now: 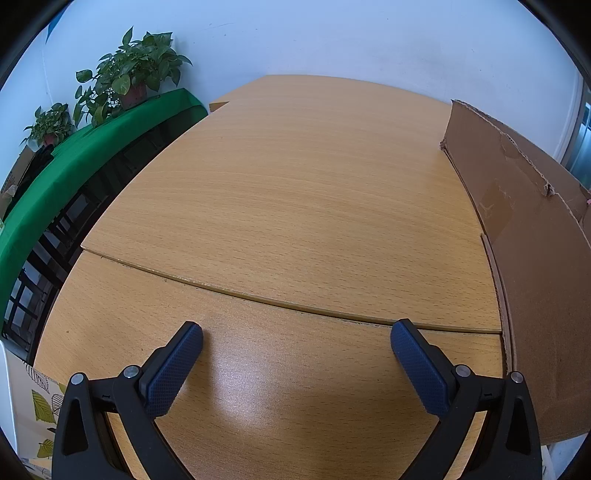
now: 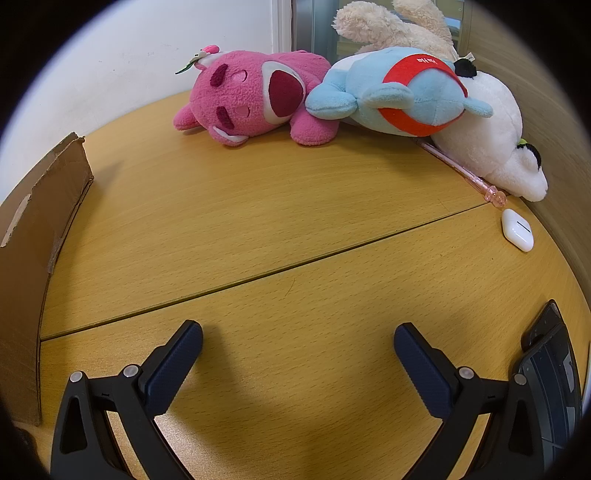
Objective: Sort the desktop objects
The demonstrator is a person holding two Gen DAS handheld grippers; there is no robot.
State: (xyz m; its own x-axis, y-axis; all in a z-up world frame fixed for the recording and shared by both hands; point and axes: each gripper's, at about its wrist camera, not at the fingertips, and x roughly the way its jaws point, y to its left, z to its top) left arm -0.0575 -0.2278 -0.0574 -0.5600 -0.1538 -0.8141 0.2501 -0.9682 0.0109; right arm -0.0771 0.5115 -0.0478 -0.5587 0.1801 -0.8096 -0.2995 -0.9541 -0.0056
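Note:
In the right wrist view a pink plush bear (image 2: 255,99) lies at the back of the wooden desk (image 2: 277,229). Beside it lies a light blue plush with a red band (image 2: 402,96), leaning on a white plush (image 2: 495,147); a cream plush (image 2: 399,29) sits behind them. A pink pen (image 2: 461,170) lies under the white plush, and a white earbud case (image 2: 517,229) rests to the right. My right gripper (image 2: 298,339) is open over bare wood, well short of them. My left gripper (image 1: 296,338) is open above the bare desk (image 1: 295,206).
A brown cardboard box stands between both grippers: its wall (image 1: 524,236) is on the right of the left wrist view and its wall (image 2: 33,236) on the left of the right wrist view. A dark keyboard (image 2: 550,373) lies at the right. Potted plants (image 1: 133,74) stand on a green shelf (image 1: 74,166).

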